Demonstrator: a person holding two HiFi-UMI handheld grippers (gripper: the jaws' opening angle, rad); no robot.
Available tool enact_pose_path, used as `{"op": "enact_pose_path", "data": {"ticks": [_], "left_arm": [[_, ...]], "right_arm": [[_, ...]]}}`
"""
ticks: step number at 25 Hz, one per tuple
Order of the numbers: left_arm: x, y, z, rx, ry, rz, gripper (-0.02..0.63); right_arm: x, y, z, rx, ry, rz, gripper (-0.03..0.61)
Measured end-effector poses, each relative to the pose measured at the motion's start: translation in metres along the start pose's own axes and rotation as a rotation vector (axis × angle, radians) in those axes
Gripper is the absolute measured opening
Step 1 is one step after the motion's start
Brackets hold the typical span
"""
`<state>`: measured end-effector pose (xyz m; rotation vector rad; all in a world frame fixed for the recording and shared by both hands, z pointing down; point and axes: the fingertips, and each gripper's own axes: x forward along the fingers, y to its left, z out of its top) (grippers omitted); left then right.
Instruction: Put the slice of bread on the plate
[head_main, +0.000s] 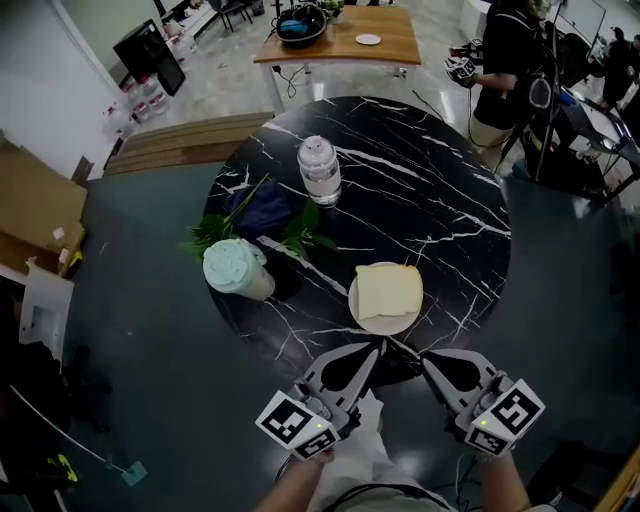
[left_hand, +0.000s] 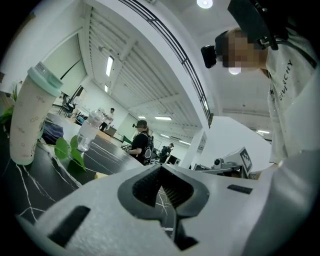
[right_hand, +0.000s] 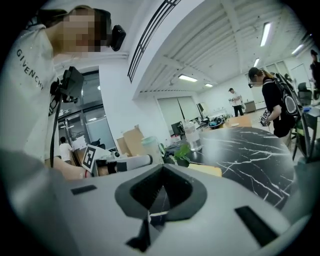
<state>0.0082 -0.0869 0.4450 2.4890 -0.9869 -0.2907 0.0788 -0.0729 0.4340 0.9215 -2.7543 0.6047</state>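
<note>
A pale slice of bread (head_main: 388, 290) lies flat on a small white plate (head_main: 372, 323) near the front edge of the round black marble table (head_main: 430, 190). Both grippers hover just off that edge, in front of the plate and apart from it. My left gripper (head_main: 378, 346) is shut with nothing in it, and so is my right gripper (head_main: 424, 358). In the right gripper view the closed right gripper (right_hand: 162, 167) points across the table, with the bread (right_hand: 205, 170) just beyond it. The left gripper view shows the left gripper (left_hand: 161, 167) closed and empty.
A cup with a mint-green lid (head_main: 236, 268) stands left of the plate, beside green leaves (head_main: 215, 230) and a dark blue cloth (head_main: 262, 208). A clear jar (head_main: 320, 170) stands further back. A person (head_main: 505, 60) and a wooden table (head_main: 345, 40) are beyond.
</note>
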Motion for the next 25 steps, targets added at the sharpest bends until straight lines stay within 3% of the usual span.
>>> {"op": "enact_pose_path", "data": {"ticks": [25], "left_arm": [[-0.035,-0.102,0.034,0.041,-0.011,-0.013,0.008]], "right_arm": [[-0.075,0.075,0.039,-0.029,-0.125,0.067,0.009]]}}
